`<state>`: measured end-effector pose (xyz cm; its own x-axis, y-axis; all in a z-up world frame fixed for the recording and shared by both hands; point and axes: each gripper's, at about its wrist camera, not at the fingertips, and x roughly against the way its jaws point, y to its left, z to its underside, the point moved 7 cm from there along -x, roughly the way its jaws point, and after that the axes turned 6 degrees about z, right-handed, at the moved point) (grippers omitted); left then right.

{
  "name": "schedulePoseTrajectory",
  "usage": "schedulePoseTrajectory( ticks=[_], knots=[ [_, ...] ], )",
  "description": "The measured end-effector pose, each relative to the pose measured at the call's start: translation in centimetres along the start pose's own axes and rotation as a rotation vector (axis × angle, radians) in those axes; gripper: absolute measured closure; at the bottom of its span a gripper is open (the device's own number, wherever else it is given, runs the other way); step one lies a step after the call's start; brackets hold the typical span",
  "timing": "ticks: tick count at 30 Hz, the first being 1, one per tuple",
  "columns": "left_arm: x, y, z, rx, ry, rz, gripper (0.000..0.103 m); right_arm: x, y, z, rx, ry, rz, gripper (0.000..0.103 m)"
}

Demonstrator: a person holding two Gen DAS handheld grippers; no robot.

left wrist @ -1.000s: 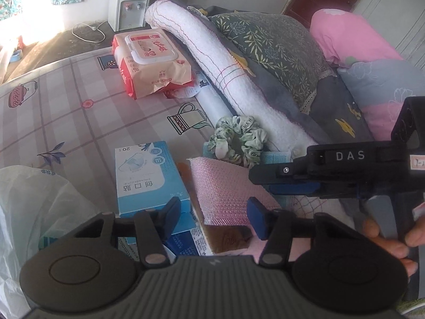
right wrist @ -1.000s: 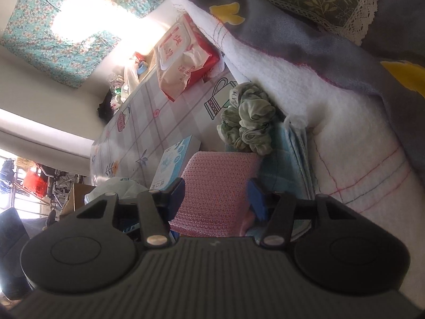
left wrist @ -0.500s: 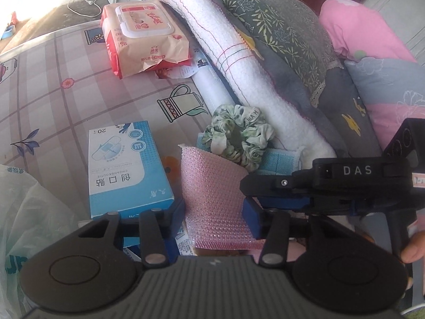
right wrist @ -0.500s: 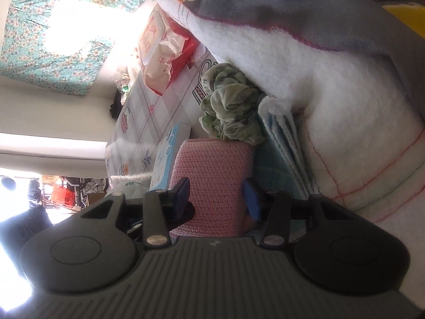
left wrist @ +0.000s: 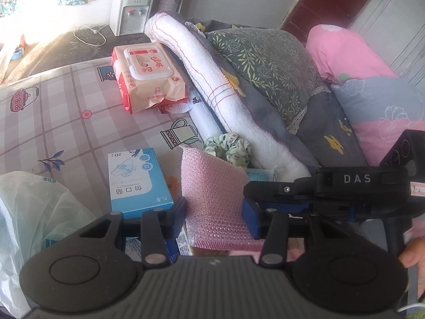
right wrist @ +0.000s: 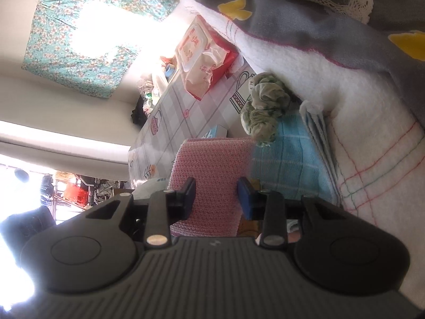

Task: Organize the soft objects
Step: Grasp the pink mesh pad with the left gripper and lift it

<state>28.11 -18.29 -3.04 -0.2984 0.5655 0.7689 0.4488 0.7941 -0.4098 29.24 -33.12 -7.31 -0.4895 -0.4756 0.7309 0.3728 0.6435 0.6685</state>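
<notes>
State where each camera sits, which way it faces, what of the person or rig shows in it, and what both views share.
Left wrist: sits on the left gripper, looking down across the bed; the right gripper and a hand show at right.
Right wrist: sits on the right gripper, rolled sideways, facing the white blanket; only its own fingers show.
Shared: pink bubble wrap between both grippers' closing jaws, green scrunchie, wet wipes pack.
</notes>
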Motion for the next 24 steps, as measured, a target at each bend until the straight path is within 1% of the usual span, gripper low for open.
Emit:
schedulePoseTrajectory(
  ticks=[5, 7, 12, 18, 24],
  knots=[
    [4.3, 0.2, 0.3, 0.001, -0.072, -0.009, 0.057, 1.4, 3.5, 1.2, 0.056, -0.026, -0.036, 0.069],
    [6.6, 0.5, 0.5, 0.007, -0.111, -0.016, 0.058, 1.8, 5.2, 2.0, 0.087, -0.03, -0.051, 0.069],
    [12.0, 2.4, 1.6, 0.031, -0.196, -0.044, 0.059, 1.9, 9.9, 4.4, 0.167, -0.023, -0.088, 0.069],
    [18.9, 6.9, 3.9, 0.097, -0.293, -0.113, 0.059, 0.0, 16.8, 8.5, 0.266, 0.024, -0.144, 0.069],
    [25.9, 13.6, 6.8, 0.195, -0.372, -0.207, 0.059, -4.7, 25.0, 13.7, 0.373, 0.125, -0.187, 0.069]
  ],
)
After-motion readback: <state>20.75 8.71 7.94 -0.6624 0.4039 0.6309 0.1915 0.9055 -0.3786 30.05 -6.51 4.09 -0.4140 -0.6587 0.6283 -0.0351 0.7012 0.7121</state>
